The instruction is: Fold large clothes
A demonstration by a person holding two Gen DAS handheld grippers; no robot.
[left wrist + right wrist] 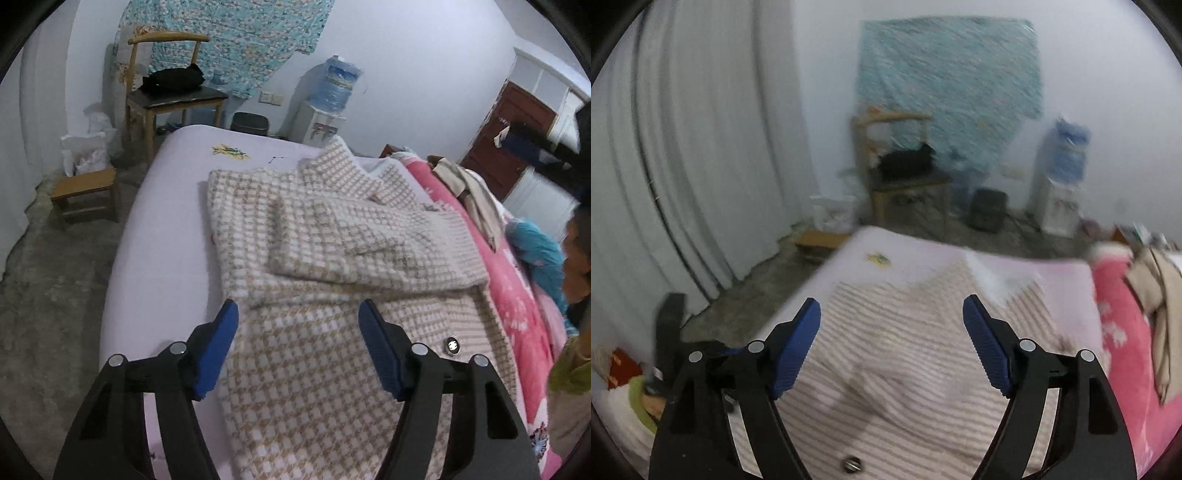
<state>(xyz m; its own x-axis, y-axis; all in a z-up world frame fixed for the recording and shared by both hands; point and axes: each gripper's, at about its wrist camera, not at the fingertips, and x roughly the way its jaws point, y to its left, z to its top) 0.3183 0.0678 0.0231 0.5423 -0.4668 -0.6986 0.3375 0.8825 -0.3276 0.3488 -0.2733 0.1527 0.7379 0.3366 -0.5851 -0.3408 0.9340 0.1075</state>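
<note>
A large beige-and-white houndstooth coat (314, 295) lies spread on the pale lilac bed (166, 229), with a sleeve (354, 240) folded across its chest and a metal button (451, 345) near its right edge. My left gripper (297, 314) is open and empty, just above the coat's lower part. In the blurred right wrist view the same coat (905, 354) lies under my right gripper (892, 314), which is open and empty above it. A metal button (851, 463) shows at the bottom.
A pink floral quilt (517, 295) with beige clothes (476, 199) lies along the bed's right side. Beyond the bed stand a wooden chair (173, 99) with a black bag, a small stool (86, 192), a bin (251, 122) and a water dispenser (327, 110). A person (576, 258) is at the right.
</note>
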